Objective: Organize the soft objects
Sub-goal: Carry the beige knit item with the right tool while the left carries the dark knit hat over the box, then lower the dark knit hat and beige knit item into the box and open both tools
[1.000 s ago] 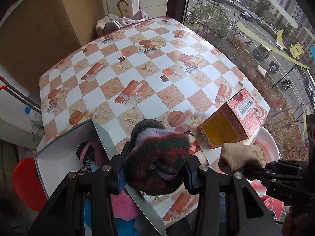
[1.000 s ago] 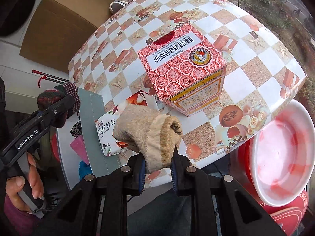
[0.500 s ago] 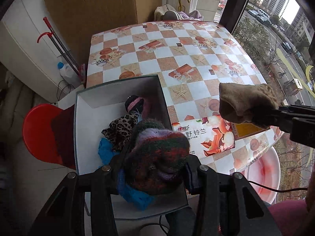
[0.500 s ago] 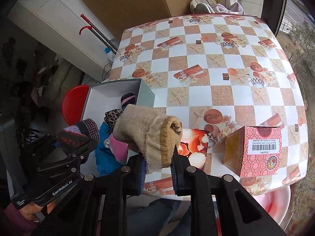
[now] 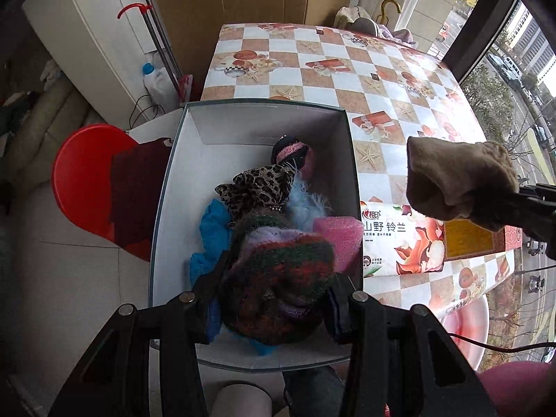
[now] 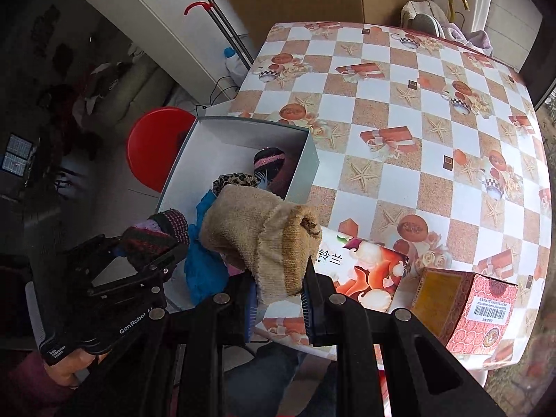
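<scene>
Striped red, green and purple knit sock (image 5: 281,278). Plain tan knit sock (image 6: 264,239). White-lined grey box (image 5: 257,121), containing leopard-print cloth (image 5: 257,187), blue cloth (image 5: 212,229), pink sponge (image 5: 338,239). Orange-and-white checked tablecloth (image 6: 417,104) with starfish motifs. Red patterned carton (image 6: 483,309). Red stool (image 5: 83,180).

Soft window daylight, fisheye-warped edges

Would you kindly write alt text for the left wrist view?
The left gripper clamps a multicoloured knitted sock above an open white box already holding soft items. To the right, the right gripper holds a beige sock over the checkered table.
</scene>
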### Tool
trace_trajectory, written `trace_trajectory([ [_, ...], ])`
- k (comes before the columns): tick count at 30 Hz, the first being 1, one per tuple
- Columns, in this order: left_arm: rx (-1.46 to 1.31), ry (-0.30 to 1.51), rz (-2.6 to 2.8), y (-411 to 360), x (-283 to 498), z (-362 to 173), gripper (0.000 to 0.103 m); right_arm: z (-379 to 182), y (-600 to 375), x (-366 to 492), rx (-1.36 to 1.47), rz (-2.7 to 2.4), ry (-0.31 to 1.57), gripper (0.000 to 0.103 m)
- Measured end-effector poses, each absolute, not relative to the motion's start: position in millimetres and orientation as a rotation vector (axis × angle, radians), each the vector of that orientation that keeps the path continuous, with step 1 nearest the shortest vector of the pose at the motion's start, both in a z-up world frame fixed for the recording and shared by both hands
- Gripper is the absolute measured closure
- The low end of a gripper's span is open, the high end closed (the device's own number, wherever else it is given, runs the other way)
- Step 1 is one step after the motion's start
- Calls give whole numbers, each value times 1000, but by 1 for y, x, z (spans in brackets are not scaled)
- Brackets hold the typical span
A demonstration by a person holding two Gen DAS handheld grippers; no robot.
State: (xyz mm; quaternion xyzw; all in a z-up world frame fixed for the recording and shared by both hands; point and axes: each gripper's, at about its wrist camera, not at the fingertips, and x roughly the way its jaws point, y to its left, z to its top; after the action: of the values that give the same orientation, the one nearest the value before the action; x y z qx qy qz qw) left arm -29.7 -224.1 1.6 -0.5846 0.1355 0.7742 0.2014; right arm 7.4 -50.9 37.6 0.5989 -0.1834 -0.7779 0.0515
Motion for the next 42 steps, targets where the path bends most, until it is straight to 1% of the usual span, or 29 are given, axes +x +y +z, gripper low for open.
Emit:
trace_trajectory([
  [17, -1665, 374, 2137, -240, -39, -11, 53, 33, -78, -10, 1852, -2334, -479, 80],
  [28, -1666, 393, 2134, -243, -48, -11, 53, 32, -100, -28, 1835, -2316, -394, 80],
  [42, -1654, 435, 2118, -235, -57, -10, 53, 28, -100, -37, 1844, -2302, -429, 80],
])
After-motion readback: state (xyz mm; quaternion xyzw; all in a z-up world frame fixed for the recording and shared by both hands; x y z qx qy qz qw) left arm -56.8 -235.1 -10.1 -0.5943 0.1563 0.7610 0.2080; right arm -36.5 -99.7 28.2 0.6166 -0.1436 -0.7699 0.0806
